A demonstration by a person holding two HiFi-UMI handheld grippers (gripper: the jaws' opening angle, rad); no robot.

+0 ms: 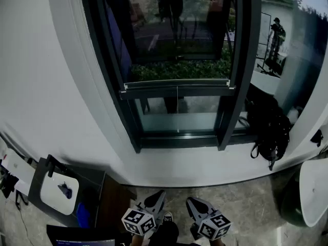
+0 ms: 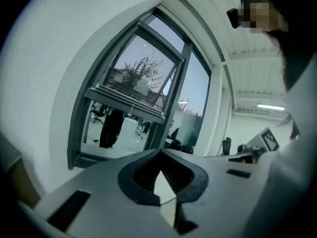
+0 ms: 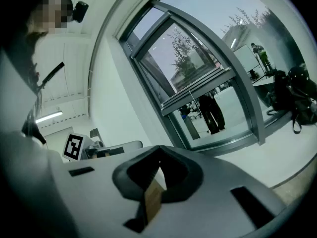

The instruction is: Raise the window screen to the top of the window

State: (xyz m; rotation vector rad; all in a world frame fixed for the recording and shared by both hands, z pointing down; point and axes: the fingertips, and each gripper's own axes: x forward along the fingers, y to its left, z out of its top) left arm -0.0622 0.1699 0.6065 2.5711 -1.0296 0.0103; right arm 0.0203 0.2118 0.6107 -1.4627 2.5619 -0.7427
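The window (image 1: 177,60) has a dark frame set in a white wall. The screen's grey bottom bar (image 1: 177,88) lies across the window about two thirds of the way down, with a thin cord (image 1: 177,99) hanging from its middle. Below the bar is bare glass. The bar (image 2: 130,105) also shows in the left gripper view, and in the right gripper view the bar (image 3: 198,90) is far off. My left gripper (image 1: 160,193) and right gripper (image 1: 189,201) are low, side by side and well short of the window. Both are shut on nothing.
A black backpack (image 1: 269,129) sits on the floor at the window's right corner. A white table (image 1: 59,191) with a dark edge stands at the lower left, and a white rounded object (image 1: 315,196) at the right edge.
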